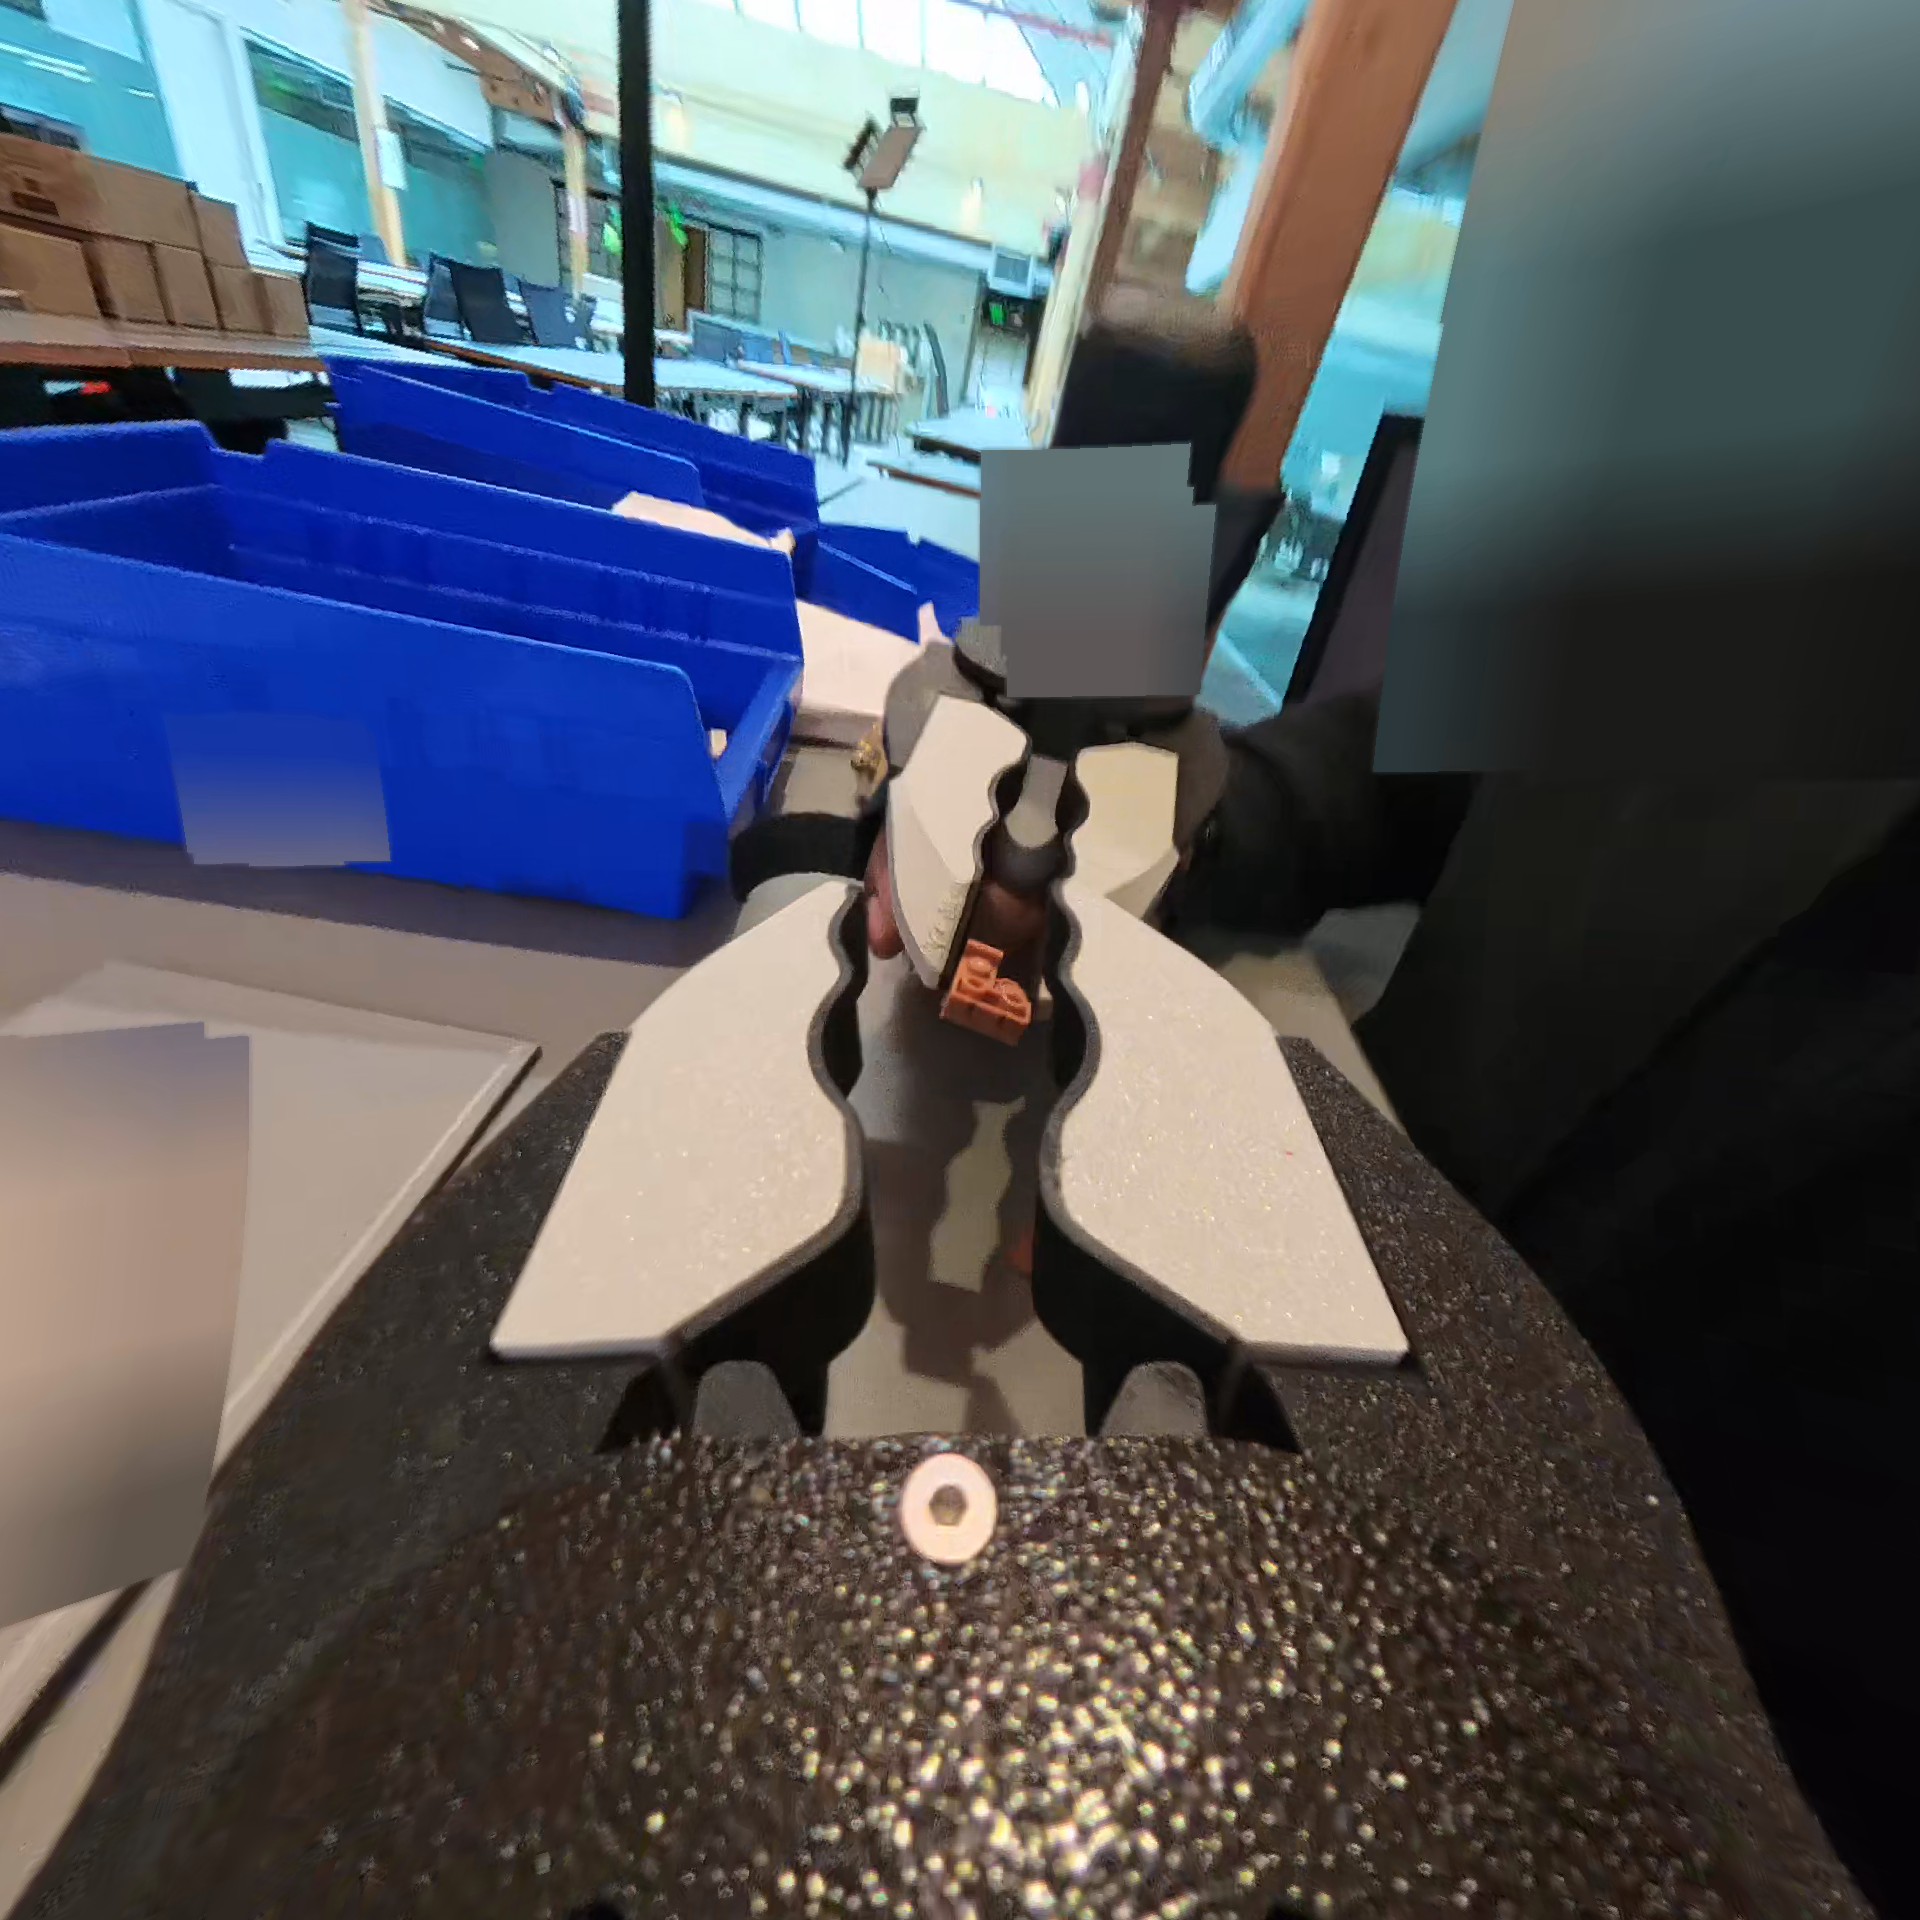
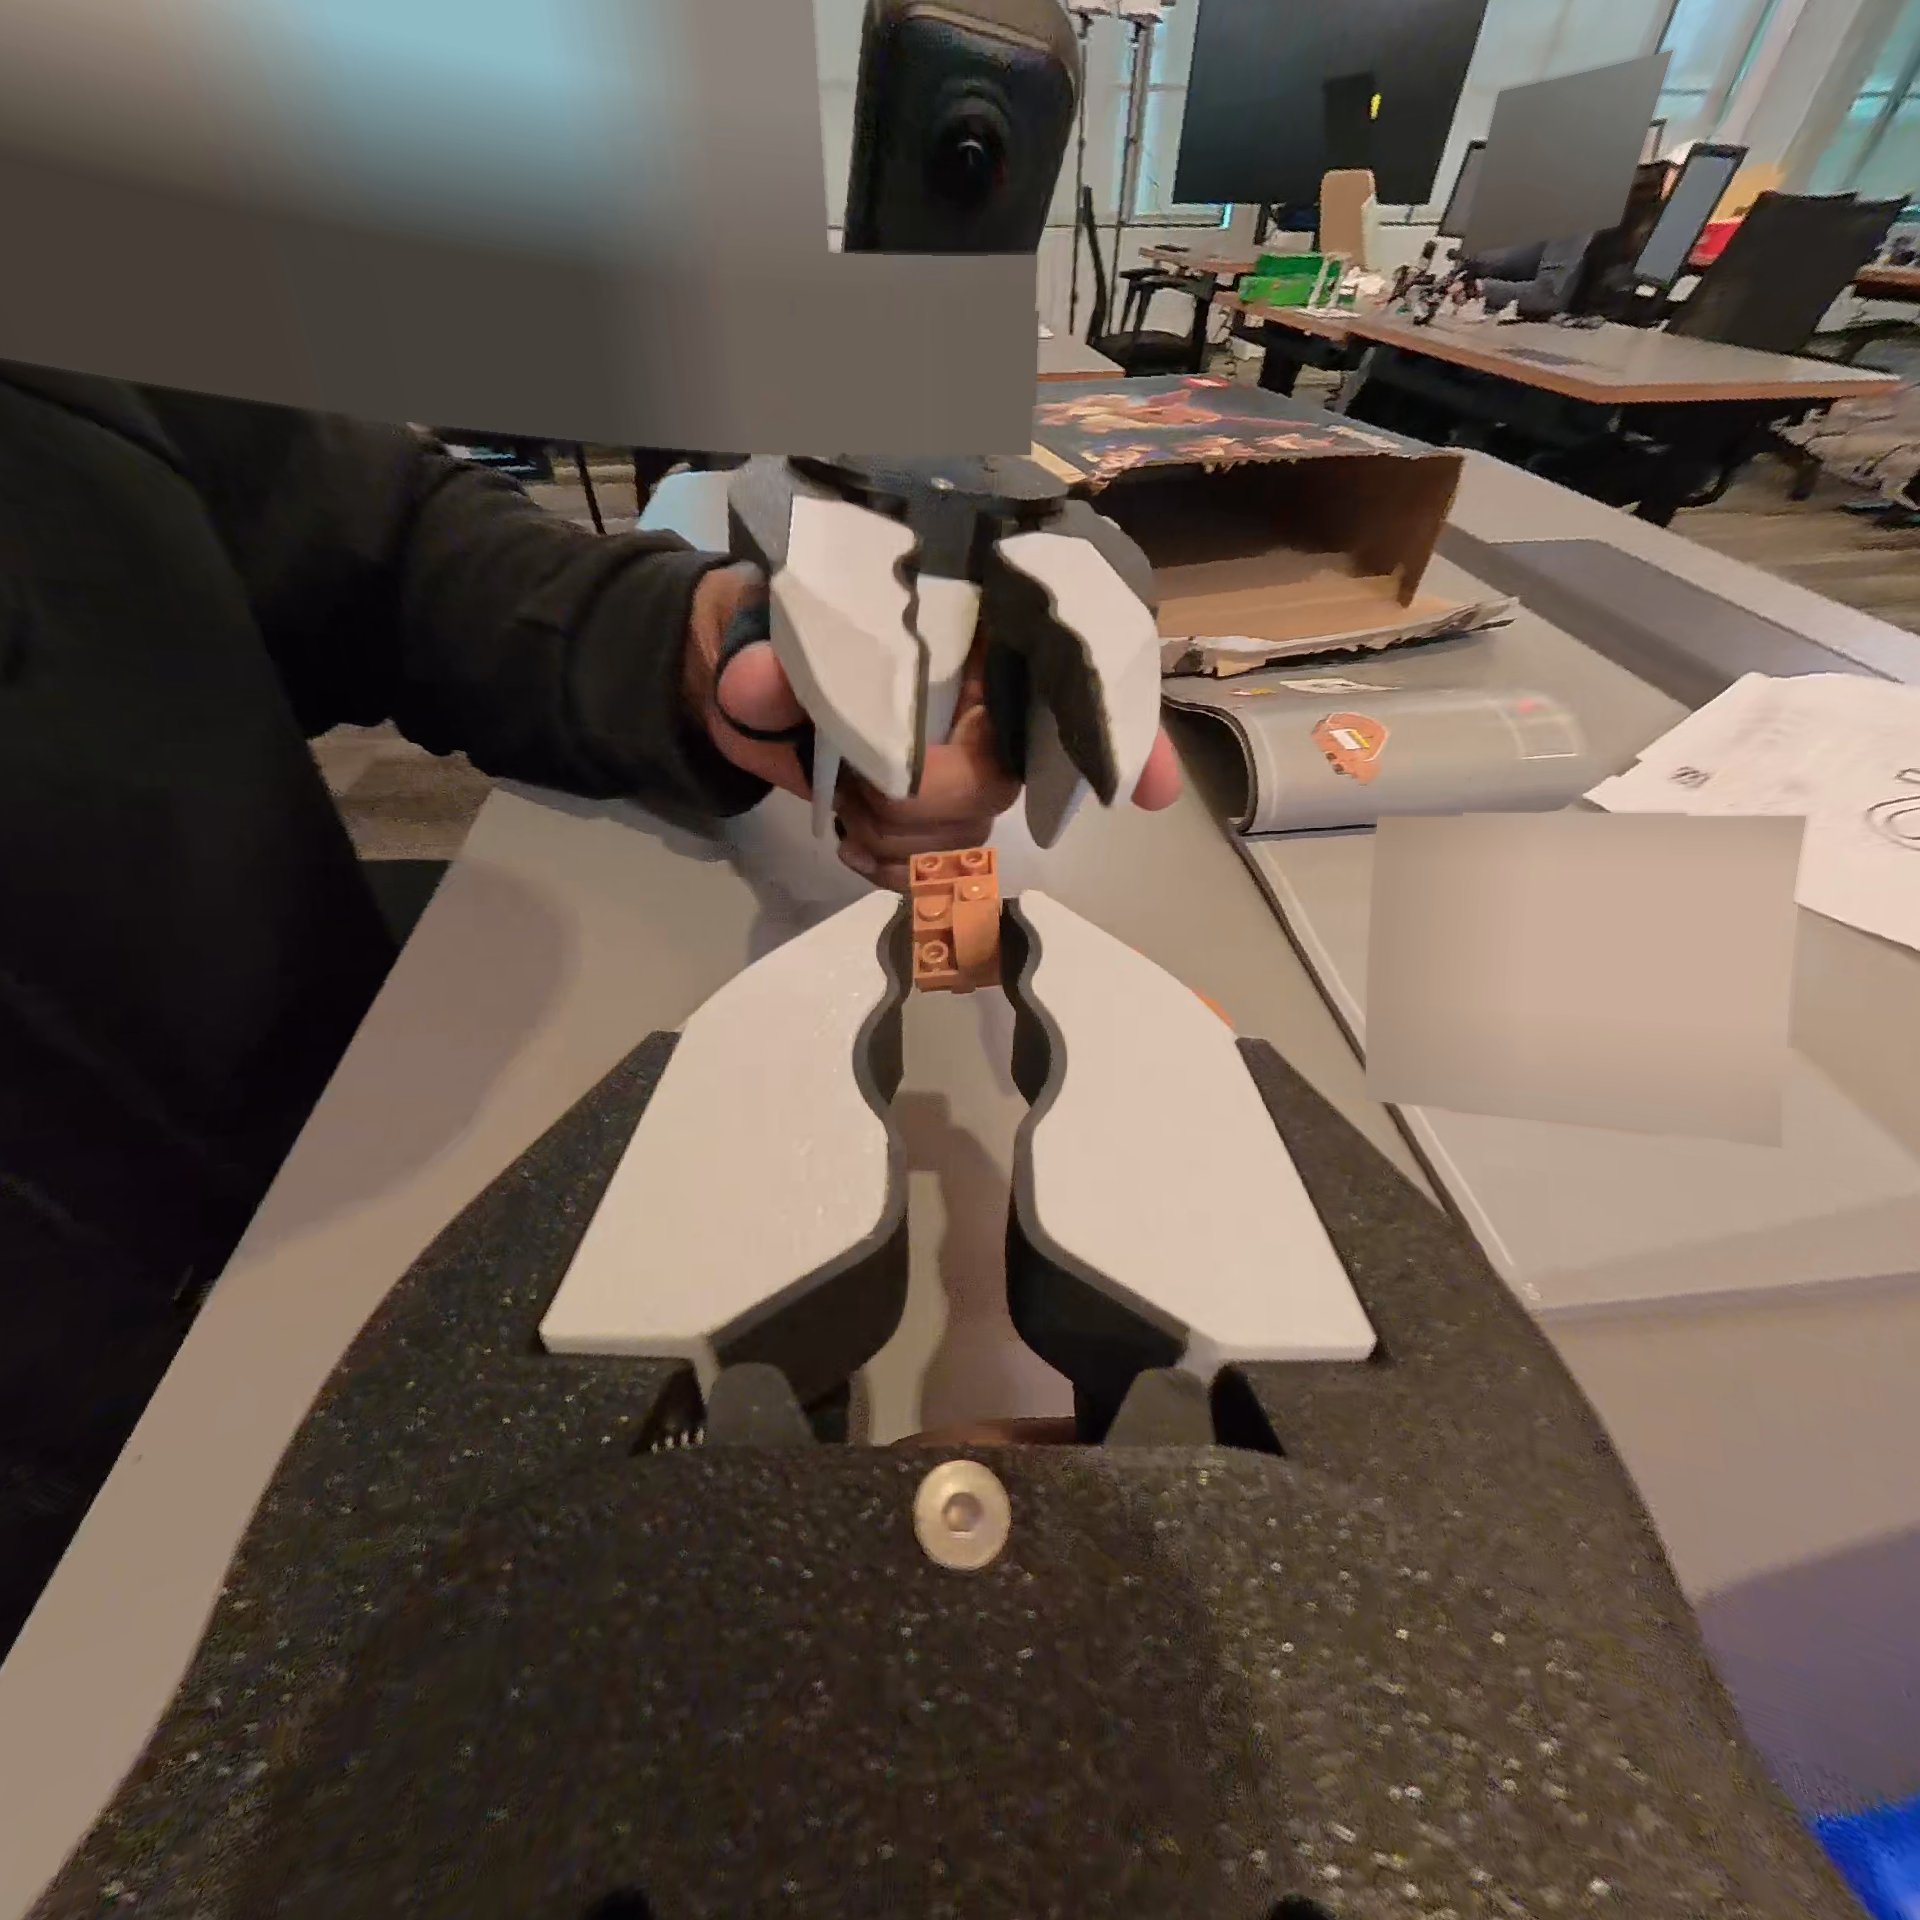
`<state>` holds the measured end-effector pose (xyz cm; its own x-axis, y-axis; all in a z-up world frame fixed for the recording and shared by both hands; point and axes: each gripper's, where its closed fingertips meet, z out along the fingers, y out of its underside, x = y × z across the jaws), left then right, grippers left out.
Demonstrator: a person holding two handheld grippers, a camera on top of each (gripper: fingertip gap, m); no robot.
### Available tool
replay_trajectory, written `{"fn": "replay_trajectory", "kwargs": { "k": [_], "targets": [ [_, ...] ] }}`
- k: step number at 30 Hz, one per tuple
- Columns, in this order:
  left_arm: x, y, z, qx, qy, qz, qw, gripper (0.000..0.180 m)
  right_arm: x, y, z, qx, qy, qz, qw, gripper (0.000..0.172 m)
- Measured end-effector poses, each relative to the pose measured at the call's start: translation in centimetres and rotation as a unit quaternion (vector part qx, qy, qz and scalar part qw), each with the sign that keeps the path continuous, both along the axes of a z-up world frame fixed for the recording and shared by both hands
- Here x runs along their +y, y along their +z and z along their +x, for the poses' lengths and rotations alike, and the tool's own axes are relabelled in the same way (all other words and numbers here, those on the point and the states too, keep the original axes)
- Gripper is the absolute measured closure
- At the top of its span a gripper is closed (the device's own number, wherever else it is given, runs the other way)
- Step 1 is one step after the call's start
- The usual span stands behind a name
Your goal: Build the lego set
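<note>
- Blue bins [image 1: 416, 665] are sitting on the grey counter [image 1: 312, 935] beside my left tongs [image 1: 951, 997], which are standing apart, gripping nothing.
- My right tongs [image 2: 956, 951] are clamping an orange brick piece [image 2: 951, 925] above the counter, just before the left tongs' tips.
</note>
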<state>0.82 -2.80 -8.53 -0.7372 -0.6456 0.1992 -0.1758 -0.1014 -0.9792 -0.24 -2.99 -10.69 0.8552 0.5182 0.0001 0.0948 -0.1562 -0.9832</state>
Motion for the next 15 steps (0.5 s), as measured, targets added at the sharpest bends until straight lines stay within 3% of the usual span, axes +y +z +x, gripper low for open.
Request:
{"fn": "replay_trajectory", "kwargs": {
  "k": [10,15],
  "targets": [
    [-0.9,-1.4,-0.3,-0.032,-0.004,0.077,0.997,0.164,-0.5,-0.1,0.6,0.034,0.012,-0.014,0.999,0.156],
    [-1.7,-2.6,-0.2,-0.028,-0.007,0.11,0.994,0.159,-0.7,0.5,0.5,0.038,0.02,-0.007,0.999,0.156]
  ]
}}
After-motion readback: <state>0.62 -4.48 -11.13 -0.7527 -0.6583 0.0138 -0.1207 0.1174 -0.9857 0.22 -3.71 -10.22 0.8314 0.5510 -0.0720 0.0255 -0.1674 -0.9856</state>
